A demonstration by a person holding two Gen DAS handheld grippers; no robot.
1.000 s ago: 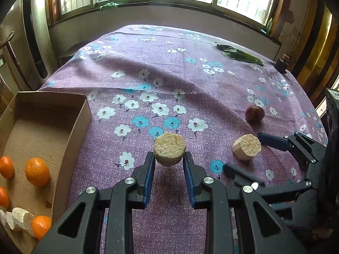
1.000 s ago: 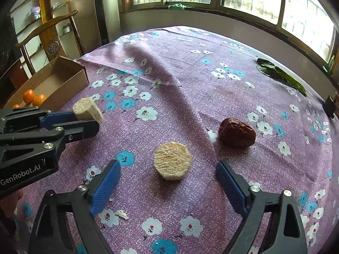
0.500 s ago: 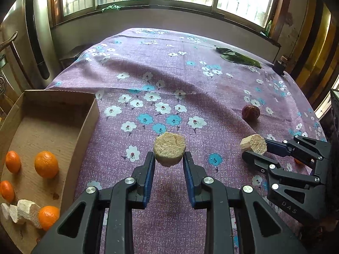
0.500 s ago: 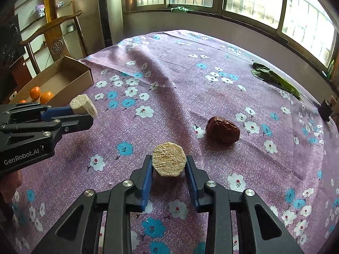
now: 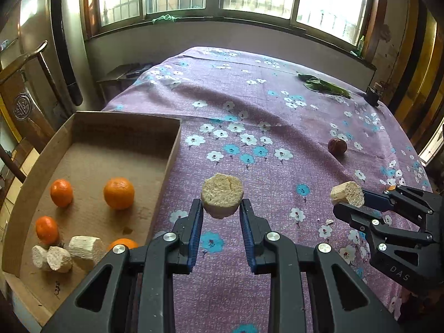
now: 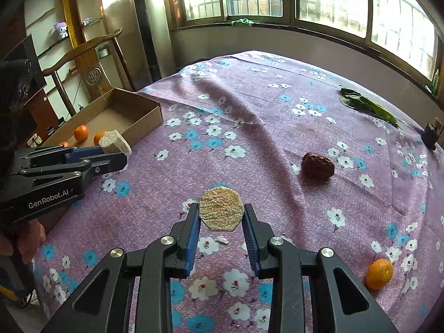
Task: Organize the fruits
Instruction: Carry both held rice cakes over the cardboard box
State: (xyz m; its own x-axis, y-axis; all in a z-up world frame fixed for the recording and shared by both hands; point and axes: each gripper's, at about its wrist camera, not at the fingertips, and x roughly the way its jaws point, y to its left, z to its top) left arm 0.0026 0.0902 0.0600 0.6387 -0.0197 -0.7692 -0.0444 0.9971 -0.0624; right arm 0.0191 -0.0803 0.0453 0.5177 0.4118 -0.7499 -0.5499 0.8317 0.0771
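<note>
Pinching on both sides — left tongs [image 5: 221, 211] clamp a pale, round cut chunk [image 5: 222, 195], blue pads pressed on its two flanks, chunk lifted clear of the purple floral cloth [image 5: 249, 105] covering the counter. Right tongs [image 6: 221, 219] grip a second pale chunk [image 6: 221, 212] the same way, flat cut face toward the camera, also off the cloth.

Left view: cardboard box [image 5: 172, 149] sits at the counter's left edge, just left of the held chunk. Inside — four oranges [image 5: 118, 193] and three pale chunks [image 5: 83, 248] bunched in the near corner. Right tongs show at the right edge of this view, carrying their chunk above the cloth.

Right view: left tongs come in from the left, their chunk near the box's closest wall. A hand [image 6: 27, 238] shows under them.

Loose on the cloth: one dark red wrinkled fruit [image 6: 317, 165] right of centre, well apart from both tongs; one orange [image 6: 378, 273] near the right edge, close to the right tongs' arm; a small pale crumb [image 6: 222, 240] just under the right chunk. Green leaves [image 6: 366, 105] lie at the far right by the window, and a small dark object [image 6: 431, 133] at the counter's edge — cannot tell what it is.
</note>
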